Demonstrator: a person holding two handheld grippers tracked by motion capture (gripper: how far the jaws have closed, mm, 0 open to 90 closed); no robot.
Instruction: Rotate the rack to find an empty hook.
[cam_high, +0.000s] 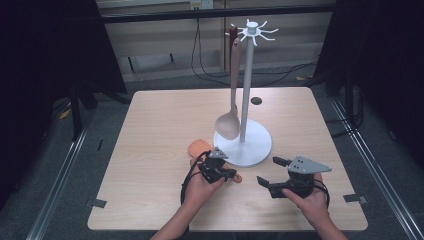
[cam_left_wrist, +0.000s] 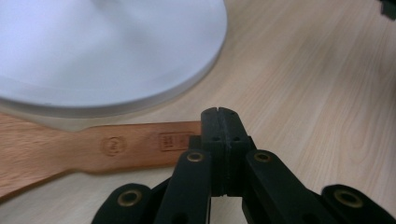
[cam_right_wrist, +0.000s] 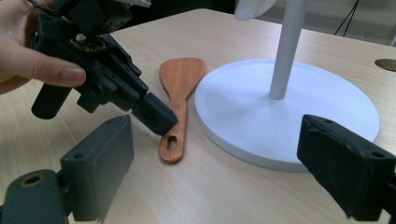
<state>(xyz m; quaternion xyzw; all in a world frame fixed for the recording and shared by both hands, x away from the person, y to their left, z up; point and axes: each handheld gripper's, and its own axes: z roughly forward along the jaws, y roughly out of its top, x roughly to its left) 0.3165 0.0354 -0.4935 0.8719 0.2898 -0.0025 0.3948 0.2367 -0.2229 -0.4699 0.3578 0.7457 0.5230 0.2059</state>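
A reddish wooden spatula lies flat on the table against the round white base of a utensil stand. A pale wooden spoon hangs from one of the hooks at the top of the stand's pole. My left gripper is shut, with its tips on or just over the spatula's handle; nothing shows between the jaws. My right gripper is wide open and empty, to the right of the spatula and in front of the base.
A small round hole sits in the tabletop behind the stand. Bare wood stretches to the left and along the front edge. Cables trail on the floor beyond the table's far edge.
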